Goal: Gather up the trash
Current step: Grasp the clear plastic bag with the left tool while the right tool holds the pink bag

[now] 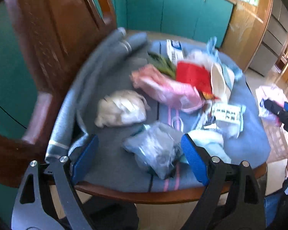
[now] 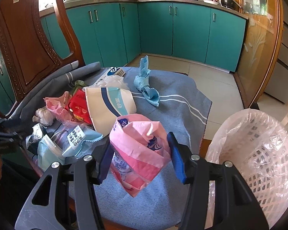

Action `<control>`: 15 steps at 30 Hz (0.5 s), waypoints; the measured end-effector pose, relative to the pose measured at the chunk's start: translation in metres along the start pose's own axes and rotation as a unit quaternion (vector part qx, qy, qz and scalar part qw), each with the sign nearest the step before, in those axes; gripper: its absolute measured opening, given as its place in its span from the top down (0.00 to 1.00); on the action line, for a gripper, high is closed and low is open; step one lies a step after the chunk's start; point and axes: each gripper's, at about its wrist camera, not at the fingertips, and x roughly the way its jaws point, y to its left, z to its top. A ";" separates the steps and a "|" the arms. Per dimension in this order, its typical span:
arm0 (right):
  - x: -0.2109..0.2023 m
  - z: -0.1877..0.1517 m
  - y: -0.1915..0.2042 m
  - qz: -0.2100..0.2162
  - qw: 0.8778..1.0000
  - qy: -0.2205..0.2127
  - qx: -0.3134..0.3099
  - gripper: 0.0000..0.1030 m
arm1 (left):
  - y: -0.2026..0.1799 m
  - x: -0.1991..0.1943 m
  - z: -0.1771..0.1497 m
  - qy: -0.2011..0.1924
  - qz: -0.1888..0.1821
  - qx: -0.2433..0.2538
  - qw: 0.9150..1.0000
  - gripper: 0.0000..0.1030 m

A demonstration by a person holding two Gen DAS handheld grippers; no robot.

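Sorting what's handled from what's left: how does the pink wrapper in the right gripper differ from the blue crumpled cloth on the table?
The pink wrapper is pink plastic with blue print; the blue crumpled cloth is plain light blue. The wrapper is clamped between the right gripper fingers, lifted off the table; the cloth lies loose on the grey mat, untouched. The wrapper sits nearer the lined basket; the cloth lies farther back. Both are crumpled.

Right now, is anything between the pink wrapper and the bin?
Nothing visible. The right gripper holds the pink wrapper above the chair's blue cloth; the lined white basket stands open just beside it.
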 end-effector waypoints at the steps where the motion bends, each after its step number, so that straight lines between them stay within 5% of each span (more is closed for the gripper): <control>1: 0.000 0.000 0.001 0.001 1.000 0.000 -0.001 0.47 | -0.003 0.002 0.000 0.002 0.001 0.006 1.000 0.15; 9: 0.003 -0.002 0.005 0.004 1.000 0.006 -0.004 0.47 | -0.024 0.018 -0.004 0.032 0.001 0.039 0.999 0.16; 12: 0.003 -0.003 0.008 0.005 1.000 0.005 -0.009 0.47 | -0.025 0.020 -0.004 0.032 0.001 0.039 0.999 0.38; 15: 0.002 -0.003 0.008 0.005 1.000 0.004 -0.009 0.47 | -0.024 0.018 -0.005 0.031 -0.004 0.034 0.999 0.41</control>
